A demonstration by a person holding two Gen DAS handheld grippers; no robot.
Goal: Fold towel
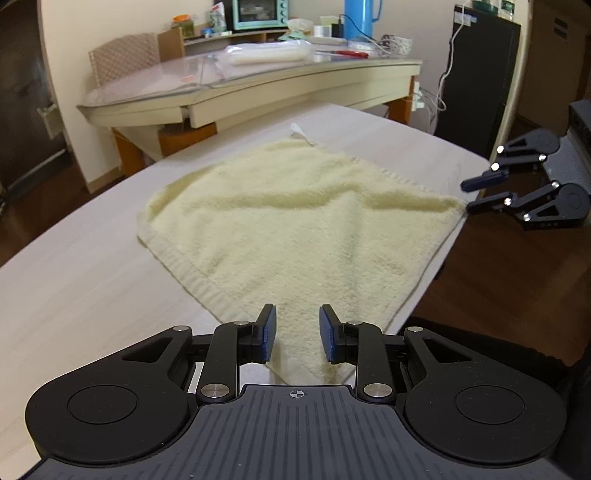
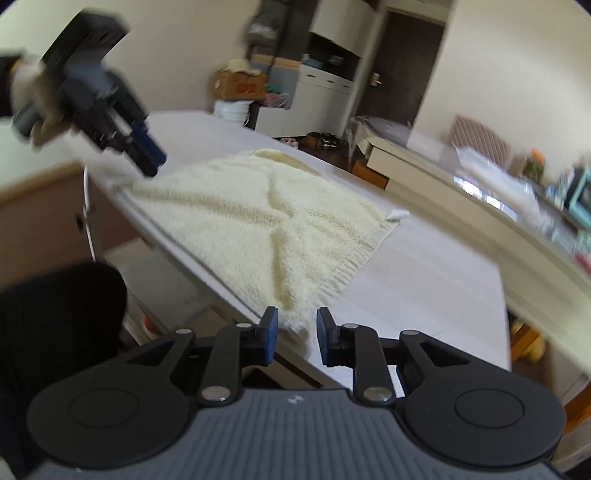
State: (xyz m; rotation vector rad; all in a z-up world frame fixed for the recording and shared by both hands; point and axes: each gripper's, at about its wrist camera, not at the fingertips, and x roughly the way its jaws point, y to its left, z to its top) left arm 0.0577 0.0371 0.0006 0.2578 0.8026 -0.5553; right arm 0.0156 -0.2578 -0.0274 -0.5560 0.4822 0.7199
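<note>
A pale yellow towel lies spread flat, corner-on, upon the white table. My left gripper hovers over the towel's near corner. Its blue pads stand apart and the cloth shows between them, untouched. At the towel's right corner, by the table edge, my right gripper is open too. In the blurred right wrist view, the right gripper frames that corner of the towel without pressing it. A hand holds the left gripper above the far corner.
Behind the table runs a long glass-topped desk with a blue flask, a teal oven and clutter. A black cabinet stands at the right. Dark wooden floor lies beyond the table's right edge.
</note>
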